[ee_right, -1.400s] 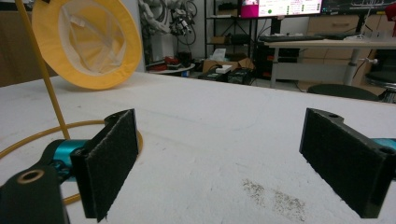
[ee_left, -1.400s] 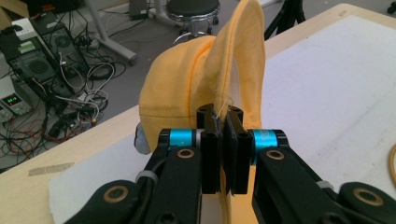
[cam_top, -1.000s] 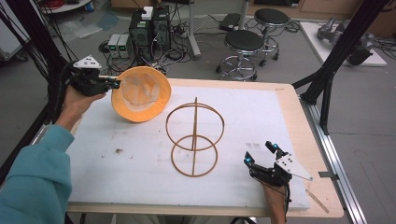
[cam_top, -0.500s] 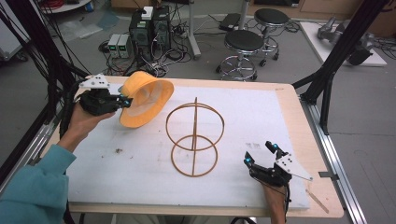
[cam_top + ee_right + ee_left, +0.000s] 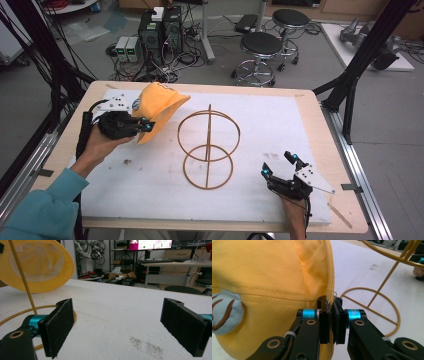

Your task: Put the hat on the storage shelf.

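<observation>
Your left hand-held gripper (image 5: 145,124) has its jaws pinched tight on the brim edge of the soft yellow fabric hat (image 5: 157,111), holding it tilted above the white-covered tabletop (image 5: 150,185), just left of the yellow wire stand of two hoops on an upright rod (image 5: 208,149). Your right hand-held gripper (image 5: 278,165) rests near the tabletop's front right corner, jaws spread wide and holding nothing, well apart from the hat.

Grey floor (image 5: 395,125); black stools (image 5: 262,45); computer towers (image 5: 160,30)
</observation>
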`<state>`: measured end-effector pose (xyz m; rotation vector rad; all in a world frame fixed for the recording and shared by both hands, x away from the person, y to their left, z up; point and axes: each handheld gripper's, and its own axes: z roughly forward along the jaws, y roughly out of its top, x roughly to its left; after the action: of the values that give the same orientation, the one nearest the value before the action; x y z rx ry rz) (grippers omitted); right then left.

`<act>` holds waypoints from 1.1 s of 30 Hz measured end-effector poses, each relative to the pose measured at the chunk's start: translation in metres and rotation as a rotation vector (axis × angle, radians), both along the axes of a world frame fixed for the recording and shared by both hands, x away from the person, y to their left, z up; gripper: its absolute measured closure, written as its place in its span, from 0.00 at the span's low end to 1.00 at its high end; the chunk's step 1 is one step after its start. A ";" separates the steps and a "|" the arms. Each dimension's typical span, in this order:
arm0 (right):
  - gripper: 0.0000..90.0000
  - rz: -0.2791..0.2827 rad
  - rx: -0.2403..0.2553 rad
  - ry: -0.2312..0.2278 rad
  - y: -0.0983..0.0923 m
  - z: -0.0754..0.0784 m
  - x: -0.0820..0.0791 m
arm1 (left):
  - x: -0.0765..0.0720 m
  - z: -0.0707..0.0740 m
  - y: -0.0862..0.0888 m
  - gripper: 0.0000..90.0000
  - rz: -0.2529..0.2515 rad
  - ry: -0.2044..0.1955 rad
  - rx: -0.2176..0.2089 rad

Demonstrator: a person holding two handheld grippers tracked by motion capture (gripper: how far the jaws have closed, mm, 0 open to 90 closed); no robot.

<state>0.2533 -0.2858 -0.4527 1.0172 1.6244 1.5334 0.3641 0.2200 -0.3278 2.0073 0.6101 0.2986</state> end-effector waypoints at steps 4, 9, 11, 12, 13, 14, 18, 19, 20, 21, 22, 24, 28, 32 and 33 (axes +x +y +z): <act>0.12 -0.001 0.004 0.002 0.000 0.000 0.000 | -0.004 -0.003 -0.005 0.95 -0.025 0.015 0.001; 0.12 0.000 0.004 0.001 0.000 0.000 0.000 | -0.008 -0.012 -0.013 0.92 -0.076 0.049 -0.002; 0.12 -0.001 0.002 0.000 0.000 0.000 0.000 | -0.009 -0.014 -0.017 0.78 -0.072 0.064 -0.013; 0.12 0.000 0.002 0.000 0.000 0.000 0.000 | -0.009 -0.014 -0.017 0.67 -0.071 0.065 -0.014; 0.12 -0.001 0.002 0.000 0.000 0.000 0.000 | -0.010 -0.014 -0.018 0.59 -0.065 0.069 -0.018; 0.12 0.000 0.002 0.000 0.000 0.000 0.000 | -0.010 -0.013 -0.019 0.52 -0.059 0.074 -0.024; 0.12 -0.001 0.002 0.000 0.000 0.000 0.000 | -0.010 -0.013 -0.018 0.29 -0.066 0.082 -0.025; 0.12 0.000 0.002 0.000 0.000 0.000 0.000 | -0.010 -0.013 -0.018 0.26 -0.059 0.081 -0.029; 0.12 0.000 0.001 -0.001 0.000 0.000 0.000 | -0.010 -0.013 -0.017 0.24 -0.061 0.081 -0.031; 0.12 -0.001 0.002 0.000 0.000 0.000 0.000 | -0.010 -0.012 -0.017 0.23 -0.066 0.078 -0.030; 0.12 0.000 0.001 0.000 0.000 0.000 0.000 | -0.010 -0.012 -0.017 0.23 -0.059 0.073 -0.026; 0.12 0.001 -0.001 -0.004 0.000 0.000 0.000 | -0.010 -0.013 -0.017 0.23 -0.063 0.075 -0.027; 0.12 0.000 0.000 -0.005 0.000 0.000 0.000 | -0.008 -0.014 -0.017 0.23 -0.054 0.069 -0.022; 0.12 0.000 -0.001 -0.005 0.000 0.000 0.000 | -0.004 -0.016 -0.015 0.23 -0.042 0.057 -0.021; 0.12 0.000 0.000 -0.005 0.000 0.000 0.000 | -0.002 -0.016 -0.015 0.24 -0.030 0.058 -0.018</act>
<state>0.2533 -0.2857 -0.4528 1.0117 1.6213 1.5348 0.3618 0.2048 -0.3442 2.0115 0.6169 0.2166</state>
